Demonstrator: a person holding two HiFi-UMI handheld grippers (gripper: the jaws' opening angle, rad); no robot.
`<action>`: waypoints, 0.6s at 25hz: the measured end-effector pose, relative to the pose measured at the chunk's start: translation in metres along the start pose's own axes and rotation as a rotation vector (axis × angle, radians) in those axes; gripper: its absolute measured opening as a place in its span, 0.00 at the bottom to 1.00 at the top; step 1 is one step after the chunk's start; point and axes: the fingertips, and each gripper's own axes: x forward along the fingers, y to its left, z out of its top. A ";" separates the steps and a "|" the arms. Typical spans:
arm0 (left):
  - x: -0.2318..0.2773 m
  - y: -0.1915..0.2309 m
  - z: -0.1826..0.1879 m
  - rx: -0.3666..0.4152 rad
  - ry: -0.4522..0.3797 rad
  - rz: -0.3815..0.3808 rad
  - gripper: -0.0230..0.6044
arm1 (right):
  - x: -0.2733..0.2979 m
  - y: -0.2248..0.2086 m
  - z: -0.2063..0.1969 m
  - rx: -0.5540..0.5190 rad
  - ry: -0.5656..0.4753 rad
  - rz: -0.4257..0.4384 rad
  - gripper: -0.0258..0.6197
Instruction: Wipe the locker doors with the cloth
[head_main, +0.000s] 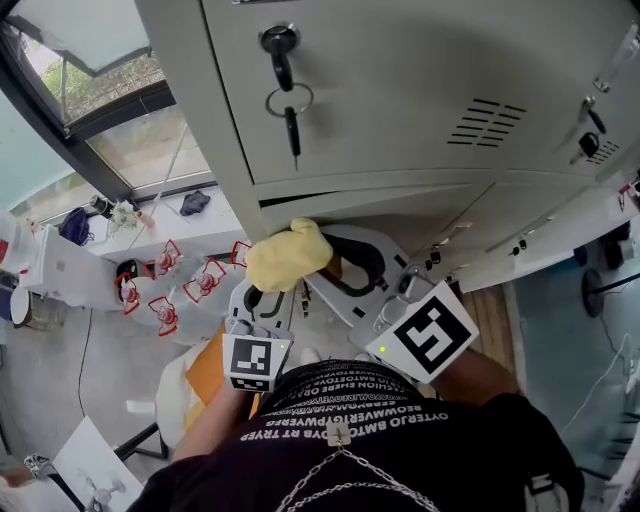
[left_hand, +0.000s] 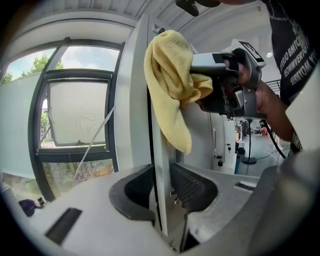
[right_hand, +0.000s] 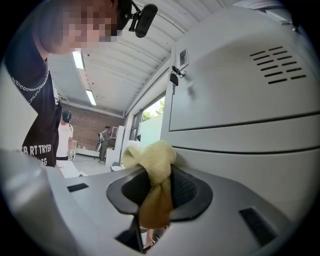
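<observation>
Bunching out past the jaw tips of the right claw (right_hand: 154, 189), the yellow cloth (head_main: 288, 255) is pinched tight between the two dark pads, with a darker tail of it hanging down through the throat. The free wad is pressed against the grey locker door (left_hand: 161, 165), up near that door's top corner and just under the seam below the upper door (head_main: 400, 80).

The only writing that can be read is white lettering on the person's black shirt (right_hand: 37, 149), where "RT TRYER" shows in the right gripper view; the rest of the print is too garbled to make out. Each claw's cube carries black-and-white square markers.

The person's right hand (left_hand: 252, 82) wraps the handle of the right claw and holds it level, pointing in at the door face. The left claw (left_hand: 159, 192) comes at the locker door from the side, edge-on, and its jaws are closed on the thin edge of the panel, below the cloth.

On the upper door a key (head_main: 280, 48) sits in the lock with a ring and a second key hanging from it, and vent slots (head_main: 487, 122) lie to its right. A dark-framed window (left_hand: 75, 120) stands beside the lockers.
</observation>
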 end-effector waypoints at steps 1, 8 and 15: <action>0.000 0.000 0.000 0.001 0.001 0.001 0.22 | -0.002 -0.002 -0.001 0.004 -0.002 -0.007 0.19; -0.001 0.001 0.000 -0.002 0.000 0.023 0.22 | -0.023 -0.024 0.000 -0.023 -0.018 -0.046 0.19; -0.001 0.002 0.001 -0.007 -0.011 0.047 0.22 | -0.056 -0.059 0.000 -0.007 -0.041 -0.138 0.19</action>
